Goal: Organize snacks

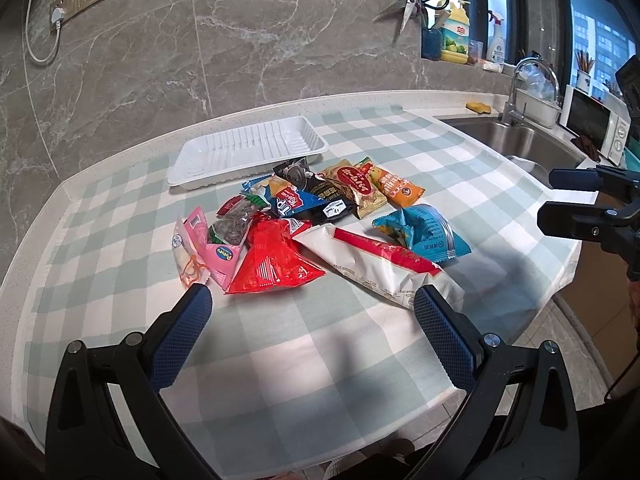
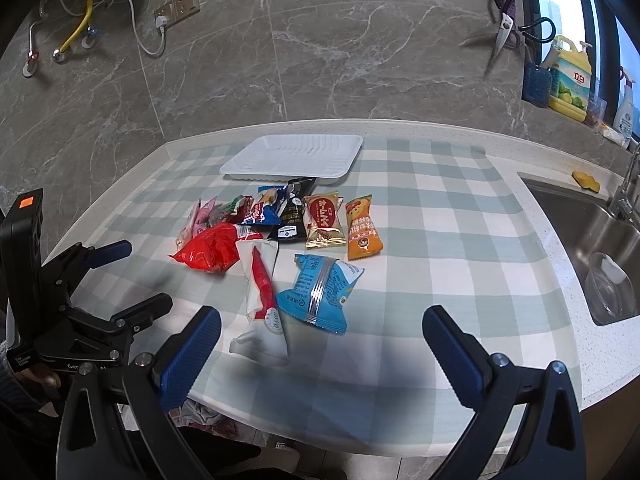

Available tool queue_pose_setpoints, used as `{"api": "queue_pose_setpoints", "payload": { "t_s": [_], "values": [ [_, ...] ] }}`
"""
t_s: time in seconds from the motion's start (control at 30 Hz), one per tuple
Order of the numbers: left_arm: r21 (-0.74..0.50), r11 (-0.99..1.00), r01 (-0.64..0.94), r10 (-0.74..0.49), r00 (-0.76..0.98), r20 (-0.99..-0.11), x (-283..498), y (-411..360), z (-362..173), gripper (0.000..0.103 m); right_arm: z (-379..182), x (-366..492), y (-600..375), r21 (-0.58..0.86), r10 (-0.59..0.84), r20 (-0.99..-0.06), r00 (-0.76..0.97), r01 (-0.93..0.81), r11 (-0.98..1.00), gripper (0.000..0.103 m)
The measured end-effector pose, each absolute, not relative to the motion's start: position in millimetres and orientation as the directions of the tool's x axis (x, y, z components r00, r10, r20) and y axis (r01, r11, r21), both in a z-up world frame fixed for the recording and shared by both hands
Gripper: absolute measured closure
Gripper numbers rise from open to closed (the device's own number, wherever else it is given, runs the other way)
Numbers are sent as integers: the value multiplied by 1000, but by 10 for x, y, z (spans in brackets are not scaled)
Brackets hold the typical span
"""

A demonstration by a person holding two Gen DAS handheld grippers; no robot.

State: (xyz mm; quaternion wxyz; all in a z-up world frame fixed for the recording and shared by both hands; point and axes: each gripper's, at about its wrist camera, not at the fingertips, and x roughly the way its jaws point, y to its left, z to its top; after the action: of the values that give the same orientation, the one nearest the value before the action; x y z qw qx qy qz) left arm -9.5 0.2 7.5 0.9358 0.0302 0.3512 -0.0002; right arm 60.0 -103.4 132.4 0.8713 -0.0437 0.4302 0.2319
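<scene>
A white ribbed tray (image 1: 224, 156) (image 2: 256, 160) sits at the back of the checked cloth, with nothing in it. Several snack packets lie in a pile in front of it: a red bag (image 1: 272, 264) (image 2: 208, 252), a long white and red packet (image 1: 380, 268) (image 2: 262, 280), a light blue packet (image 1: 424, 232) (image 2: 320, 288), an orange packet (image 1: 396, 186) (image 2: 362, 228), a gold packet (image 1: 356, 190) (image 2: 323, 222) and a pink packet (image 1: 204, 248). My left gripper (image 1: 312, 300) (image 2: 138, 276) is open and empty, just short of the pile. My right gripper (image 2: 322, 322) (image 1: 550, 196) is open and empty near the front edge.
A steel sink (image 1: 520, 140) (image 2: 592, 248) with a tap is set into the counter at the right. Dish soap (image 1: 456, 34) (image 2: 570, 76), a spray bottle and hanging scissors (image 1: 408, 8) are by the window. A microwave (image 1: 596, 124) stands beyond the sink. The marble wall is behind the tray.
</scene>
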Motion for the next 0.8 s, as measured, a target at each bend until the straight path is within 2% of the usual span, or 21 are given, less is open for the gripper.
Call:
{"api": "queue_pose_setpoints", "payload": {
  "t_s": [0.8],
  "values": [
    [58, 998, 21, 23, 754, -656, -104, 3, 81, 1, 1313, 612, -1012, 125, 368, -772, 518, -444, 887, 0]
  ]
}}
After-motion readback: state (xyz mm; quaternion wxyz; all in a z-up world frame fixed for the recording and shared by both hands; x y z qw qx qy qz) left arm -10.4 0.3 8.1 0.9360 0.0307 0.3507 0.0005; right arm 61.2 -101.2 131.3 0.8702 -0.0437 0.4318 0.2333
